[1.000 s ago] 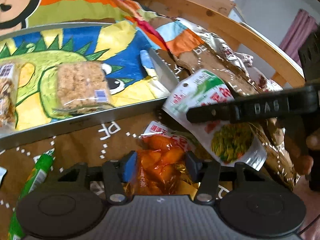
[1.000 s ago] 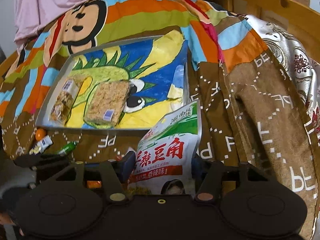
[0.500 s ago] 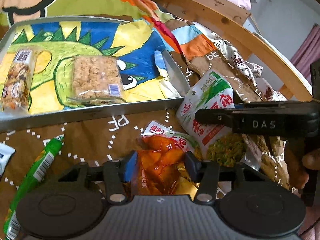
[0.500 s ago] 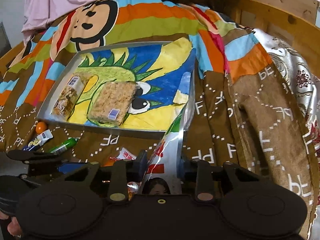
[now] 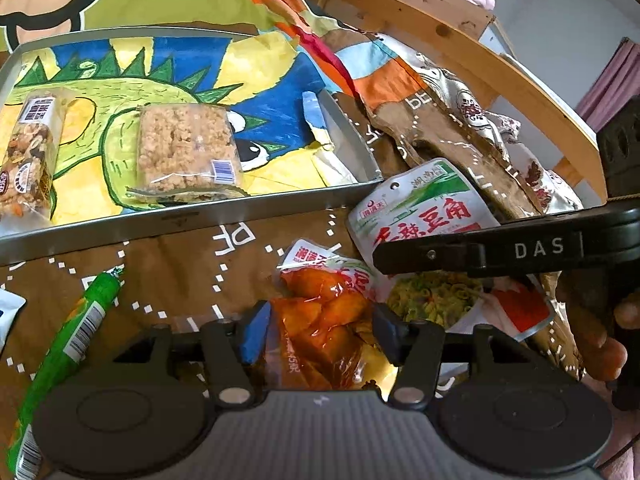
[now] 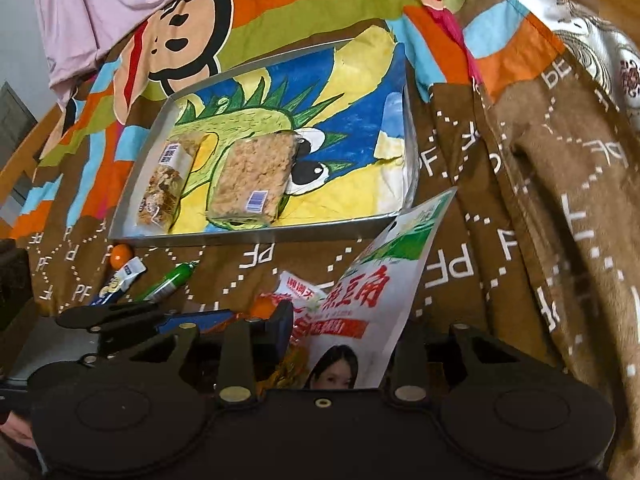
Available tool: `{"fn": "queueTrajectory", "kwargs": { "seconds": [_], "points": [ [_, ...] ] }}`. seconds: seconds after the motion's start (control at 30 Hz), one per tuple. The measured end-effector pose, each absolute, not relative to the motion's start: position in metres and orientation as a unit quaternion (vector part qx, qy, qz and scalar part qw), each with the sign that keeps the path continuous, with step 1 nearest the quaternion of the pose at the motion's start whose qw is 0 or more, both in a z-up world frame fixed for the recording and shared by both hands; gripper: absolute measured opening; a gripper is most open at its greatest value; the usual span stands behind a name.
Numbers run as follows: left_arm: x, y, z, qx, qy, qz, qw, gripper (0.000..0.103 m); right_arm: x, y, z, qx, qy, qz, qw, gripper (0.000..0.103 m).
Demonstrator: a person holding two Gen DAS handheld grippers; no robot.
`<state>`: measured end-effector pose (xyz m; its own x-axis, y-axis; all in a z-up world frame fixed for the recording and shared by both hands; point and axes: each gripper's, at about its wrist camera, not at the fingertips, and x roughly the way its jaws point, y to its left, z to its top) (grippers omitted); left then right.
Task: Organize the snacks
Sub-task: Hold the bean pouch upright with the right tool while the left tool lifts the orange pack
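Two grippers' jaws are opening — left gripper (image 5: 318, 330) around the orange packet (image 5: 320, 336), right gripper (image 6: 344, 332) on the half-hidden white pouch (image 6: 376, 292).

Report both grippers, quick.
Left gripper: jaws opening around orange packet, not gripping.
Right gripper: jaws opening, green-white packet pinched between them.

The tray (image 6: 256, 236) on the bed holds a nut bar (image 6: 164, 184) and a rice cake (image 6: 256, 176) in its left half; its right half lies bare. Its raised near wall bars a low, level approach. Before that wall, an orange pouch (image 5: 320, 320), a white-green pouch (image 6: 376, 280) and a green tube (image 6: 168, 282) crowd the blanket (image 6: 520, 240), whose right side lies open.
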<state>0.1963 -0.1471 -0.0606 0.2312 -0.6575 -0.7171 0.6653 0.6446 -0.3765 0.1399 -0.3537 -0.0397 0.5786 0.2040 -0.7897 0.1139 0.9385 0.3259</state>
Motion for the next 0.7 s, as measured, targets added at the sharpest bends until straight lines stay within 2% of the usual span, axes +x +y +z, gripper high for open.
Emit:
{"fn": "queueTrajectory", "kwargs": {
  "seconds": [0.07,0.13,0.2,0.3,0.7],
  "points": [
    [0.197,-0.147,-0.061,0.007,0.456,-0.424,0.782,0.063,0.137,-0.354,-0.039,0.175,0.460,0.025,0.870,0.037],
    [0.196,-0.148,-0.061,0.014,0.456,-0.427,0.781,0.062,0.135,-0.354,-0.037,0.172,0.457,0.025,0.872,0.021],
    [0.194,-0.150,-0.061,0.027,0.451,-0.427,0.783,0.057,0.135,-0.352,-0.036,0.162,0.454,0.020,0.876,0.017],
    [0.192,-0.152,-0.061,0.039,0.450,-0.423,0.786,0.053,0.134,-0.349,-0.035,0.151,0.449,0.022,0.880,0.017],
    [0.200,-0.139,-0.054,-0.024,0.463,-0.405,0.788,0.052,0.133,-0.354,-0.026,0.150,0.400,0.025,0.904,0.016]
  ]
}}
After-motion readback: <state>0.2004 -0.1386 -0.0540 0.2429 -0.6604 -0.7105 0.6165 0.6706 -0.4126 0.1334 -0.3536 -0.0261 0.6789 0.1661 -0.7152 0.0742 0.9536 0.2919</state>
